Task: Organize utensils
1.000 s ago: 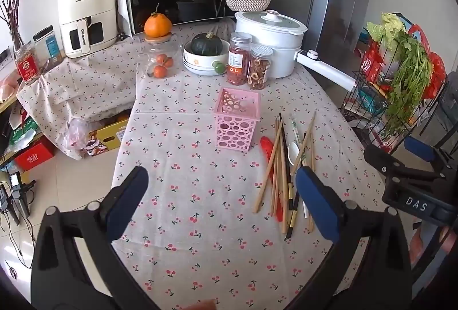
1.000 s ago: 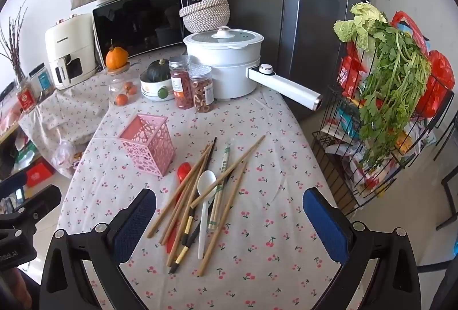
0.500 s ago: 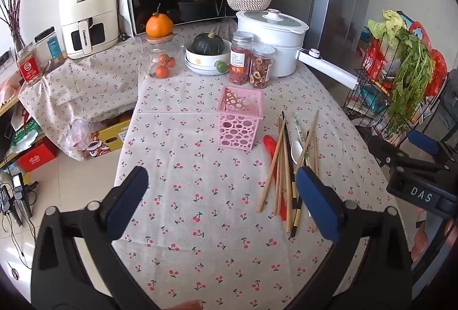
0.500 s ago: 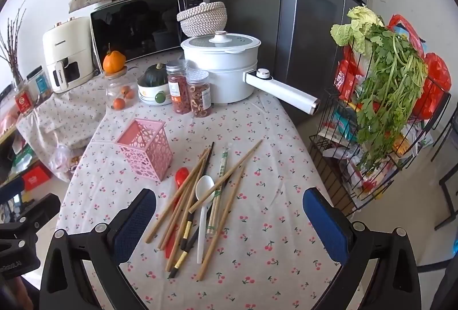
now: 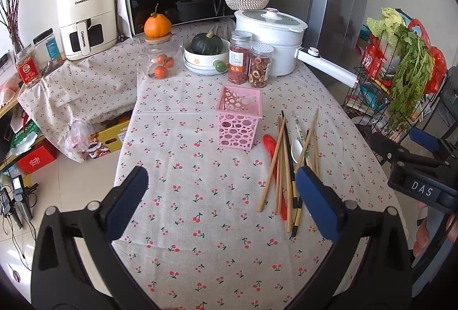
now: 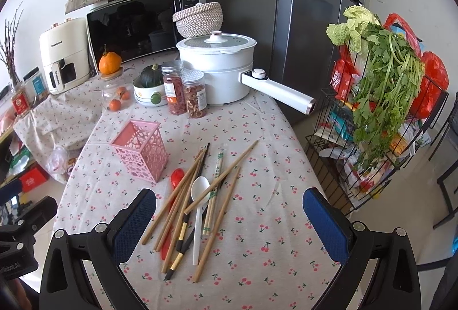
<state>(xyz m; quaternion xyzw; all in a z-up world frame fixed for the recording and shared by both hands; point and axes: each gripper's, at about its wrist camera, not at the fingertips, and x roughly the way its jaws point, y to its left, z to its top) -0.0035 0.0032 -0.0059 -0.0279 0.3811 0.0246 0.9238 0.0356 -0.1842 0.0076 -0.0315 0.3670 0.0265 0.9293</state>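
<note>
We see the desk (image 6: 272,224) with its pink holder (image 6: 140,147) standing empty, ready for the chopsticks and spoons (image 6: 194,210) piled beside it. Our left gripper (image 5: 220,201) and right gripper (image 6: 229,221) are wide open, holding nothing.

Left gripper (image 5: 220,190): jaws wide apart, empty, raised. Right gripper (image 6: 229,212): jaws wide apart, empty, raised.

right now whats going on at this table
A person holds a gripper in each hand, and both the left gripper and right gripper hover open over the table, holding nothing. Chopsticks and two spoons lie in a loose pile beside the pink holder, which looks empty. No utensil has been put away yet.
</note>
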